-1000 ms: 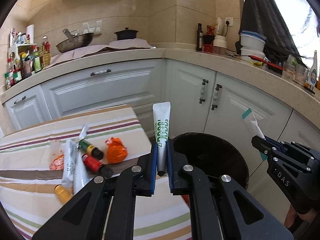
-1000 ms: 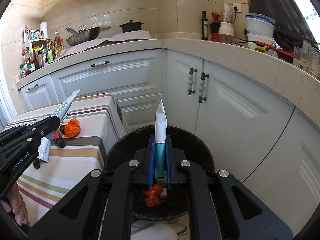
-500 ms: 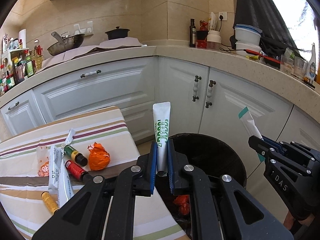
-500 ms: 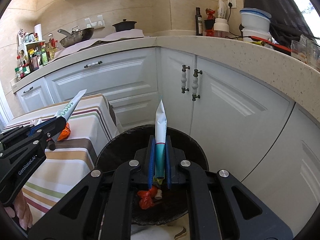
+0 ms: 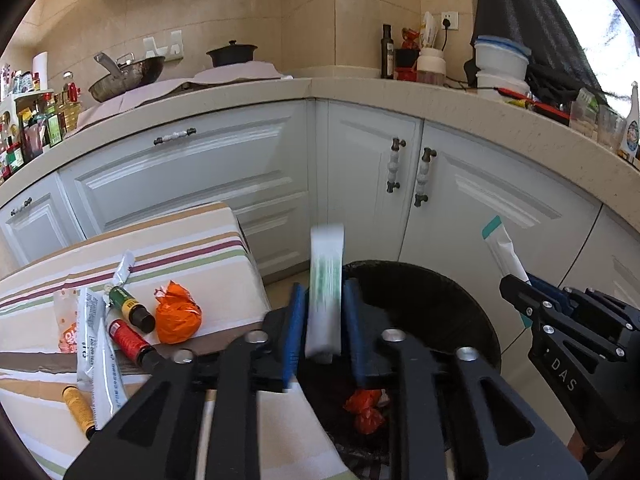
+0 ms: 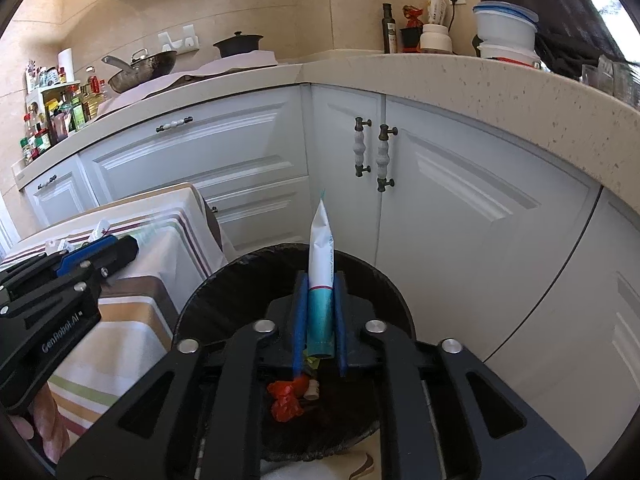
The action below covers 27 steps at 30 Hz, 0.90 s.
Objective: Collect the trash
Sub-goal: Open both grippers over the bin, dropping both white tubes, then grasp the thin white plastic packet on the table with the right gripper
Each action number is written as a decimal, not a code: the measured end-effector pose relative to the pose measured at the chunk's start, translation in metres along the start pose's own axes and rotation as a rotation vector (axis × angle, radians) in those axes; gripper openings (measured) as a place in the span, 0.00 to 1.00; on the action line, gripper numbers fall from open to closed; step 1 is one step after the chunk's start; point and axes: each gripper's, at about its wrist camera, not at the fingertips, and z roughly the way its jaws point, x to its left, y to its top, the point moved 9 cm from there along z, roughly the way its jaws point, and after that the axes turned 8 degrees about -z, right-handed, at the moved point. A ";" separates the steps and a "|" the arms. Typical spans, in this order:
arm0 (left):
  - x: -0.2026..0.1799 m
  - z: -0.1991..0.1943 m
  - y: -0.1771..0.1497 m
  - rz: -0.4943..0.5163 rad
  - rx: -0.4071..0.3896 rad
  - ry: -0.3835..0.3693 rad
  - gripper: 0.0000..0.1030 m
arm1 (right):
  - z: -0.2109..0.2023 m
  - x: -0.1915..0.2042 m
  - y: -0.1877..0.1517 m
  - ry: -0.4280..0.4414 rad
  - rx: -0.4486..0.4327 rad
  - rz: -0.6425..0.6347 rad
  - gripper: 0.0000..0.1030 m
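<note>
Since a second ago both tools have come closer over the black bin (image 5: 420, 300), and both have begun to let go. The left tool (image 5: 322, 320) had its blue pads clamped on the white-and-green tube (image 5: 325, 284); now its jaws are opening, a gap shows on either side of the tube, and the tube is blurred between them, standing upright and loose. The right tool (image 6: 320, 316) is likewise opening its jaws: the white-and-teal tube (image 6: 320, 280) stands upright between the blue pads with narrow gaps beside it, its crimped end pointing up and away from the tool.

Directly below and ahead of both tools lies the open mouth of the bin, with a crumpled red wrapper (image 6: 286, 396) and a small cork-like piece at its bottom.

To the left of the left tool, the striped desk (image 5: 192, 248) carries more trash: an orange crumpled bag (image 5: 176, 314), a green-labelled bottle (image 5: 130, 308), a red-labelled bottle (image 5: 130, 340), a yellow bottle (image 5: 80, 406) and white sachets (image 5: 98, 352). Part of a hand (image 6: 40, 424) shows under the left tool in the right wrist view.
</note>
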 end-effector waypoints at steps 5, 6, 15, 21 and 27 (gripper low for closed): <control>0.005 0.001 0.000 -0.011 -0.012 0.023 0.55 | 0.004 -0.006 -0.001 -0.014 0.001 0.022 0.31; 0.006 0.001 0.000 -0.011 -0.013 0.028 0.56 | 0.003 -0.006 -0.001 -0.015 0.000 0.020 0.31; 0.026 -0.015 0.003 -0.005 -0.032 0.084 0.66 | 0.000 0.007 0.003 0.005 -0.004 0.009 0.33; 0.058 -0.039 0.001 -0.027 -0.052 0.138 0.69 | -0.002 0.035 0.006 0.060 -0.003 -0.007 0.40; 0.110 -0.064 -0.006 -0.080 -0.061 0.228 0.70 | -0.001 0.088 0.008 0.152 0.005 -0.057 0.40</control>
